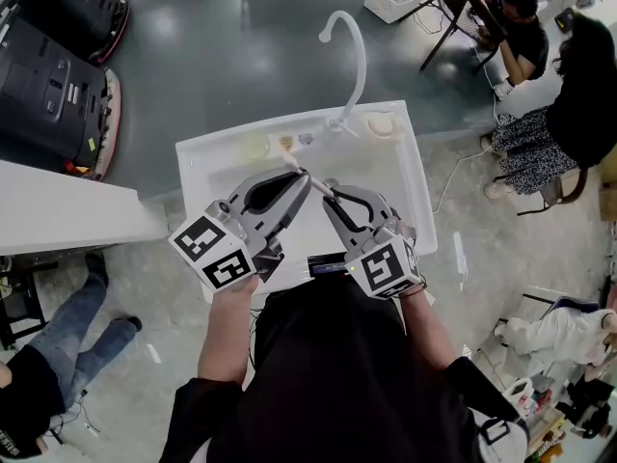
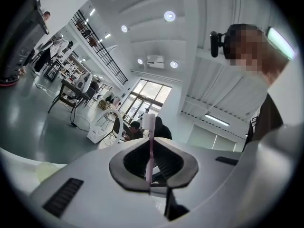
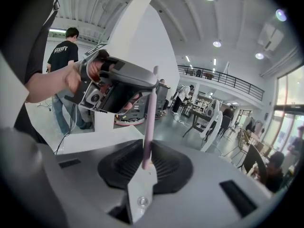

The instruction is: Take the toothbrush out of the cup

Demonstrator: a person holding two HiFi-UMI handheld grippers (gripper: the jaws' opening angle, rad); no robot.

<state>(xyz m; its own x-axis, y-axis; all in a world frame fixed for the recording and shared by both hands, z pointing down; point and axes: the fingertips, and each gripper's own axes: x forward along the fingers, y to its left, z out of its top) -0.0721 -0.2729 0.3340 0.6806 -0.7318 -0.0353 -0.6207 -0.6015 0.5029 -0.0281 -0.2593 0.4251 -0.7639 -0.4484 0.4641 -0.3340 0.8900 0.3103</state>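
In the head view, the person's torso [image 1: 337, 355] hides the sink's [image 1: 198, 162] near edge at lower centre; small things [image 1: 305, 139] on its far rim are too small to tell. In the left gripper view, the toothbrush's [image 2: 150, 151] lower end vanishes inside the left gripper [image 2: 150, 184].

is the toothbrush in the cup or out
Out: left gripper and right gripper are both shut on the toothbrush, held over the white sink.

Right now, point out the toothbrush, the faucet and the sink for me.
toothbrush [image 2: 150, 154], left gripper view, on its pink handle.
faucet [image 1: 362, 61], head view, on the curved white neck.
sink [image 1: 193, 177], head view, on its left rim.
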